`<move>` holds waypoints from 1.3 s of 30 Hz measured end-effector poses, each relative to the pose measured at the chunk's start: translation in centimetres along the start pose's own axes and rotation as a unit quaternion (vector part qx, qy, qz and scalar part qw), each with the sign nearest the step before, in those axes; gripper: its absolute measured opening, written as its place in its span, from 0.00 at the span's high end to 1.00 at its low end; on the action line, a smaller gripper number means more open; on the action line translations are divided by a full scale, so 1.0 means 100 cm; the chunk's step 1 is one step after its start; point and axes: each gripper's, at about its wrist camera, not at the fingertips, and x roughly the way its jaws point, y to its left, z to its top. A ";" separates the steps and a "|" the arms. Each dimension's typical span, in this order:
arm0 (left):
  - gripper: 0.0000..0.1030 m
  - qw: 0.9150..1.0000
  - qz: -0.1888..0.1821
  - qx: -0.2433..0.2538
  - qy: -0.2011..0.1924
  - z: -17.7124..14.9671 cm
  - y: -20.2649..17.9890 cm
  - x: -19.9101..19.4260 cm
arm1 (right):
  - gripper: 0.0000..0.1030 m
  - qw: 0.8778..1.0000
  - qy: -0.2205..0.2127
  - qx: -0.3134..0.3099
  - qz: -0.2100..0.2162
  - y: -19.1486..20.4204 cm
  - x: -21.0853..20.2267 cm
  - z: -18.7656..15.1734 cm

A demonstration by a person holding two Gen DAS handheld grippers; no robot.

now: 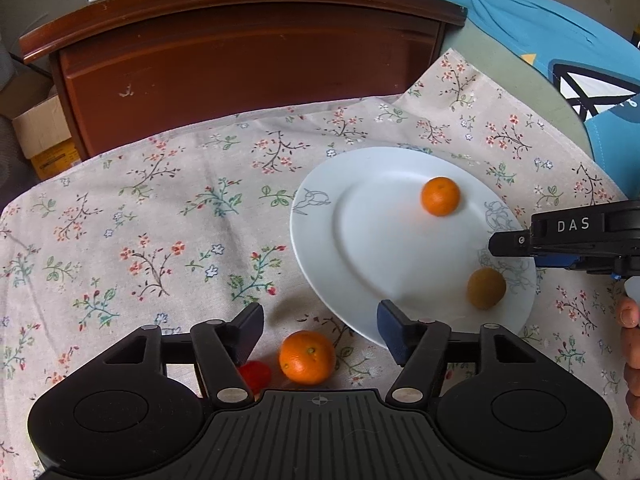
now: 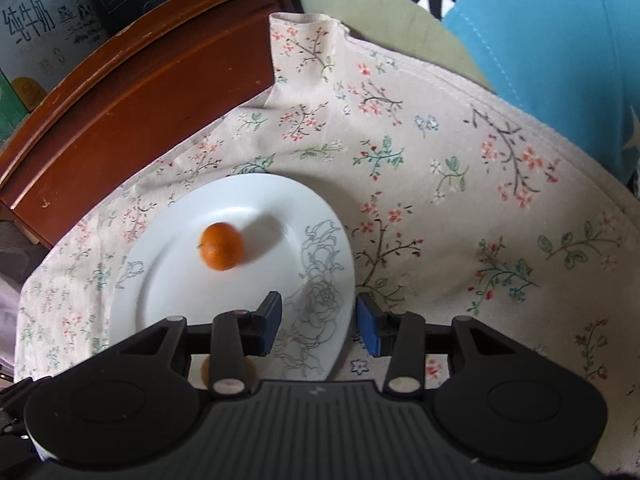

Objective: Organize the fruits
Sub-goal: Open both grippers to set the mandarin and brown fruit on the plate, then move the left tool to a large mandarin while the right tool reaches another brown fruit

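- Between the spread fingers of the left tongs (image 1: 320,334) sits an orange (image 1: 307,357) on the cloth-covered bench (image 1: 160,220), with open gap on either side of it.
- A red fruit (image 1: 255,374) lies just beside the left finger, crowding that side.
- The plate (image 1: 360,272) rim reaches the right finger.
- The right tongs (image 2: 318,322) gape over the plate's near rim (image 2: 320,280); bare cloth lies open to their right.
- A wooden headboard (image 1: 240,60) blocks the far side.

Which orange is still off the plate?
The bigger orange, on the cloth between the left hand-held gripper fingers. The smaller orange already sits on the plate.
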 end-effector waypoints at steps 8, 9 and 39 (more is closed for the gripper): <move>0.36 1.000 0.015 -0.014 0.004 -0.004 0.010 -0.007 | 0.55 1.000 0.004 -0.016 0.001 0.006 -0.001 -0.003; 0.36 1.000 0.018 -0.016 0.004 -0.004 0.011 -0.008 | 0.55 1.000 0.006 -0.018 0.004 0.008 0.000 -0.003; 0.31 0.997 0.032 -0.066 -0.011 -0.034 0.033 -0.094 | 0.55 0.993 0.010 -0.086 0.081 0.039 -0.050 -0.044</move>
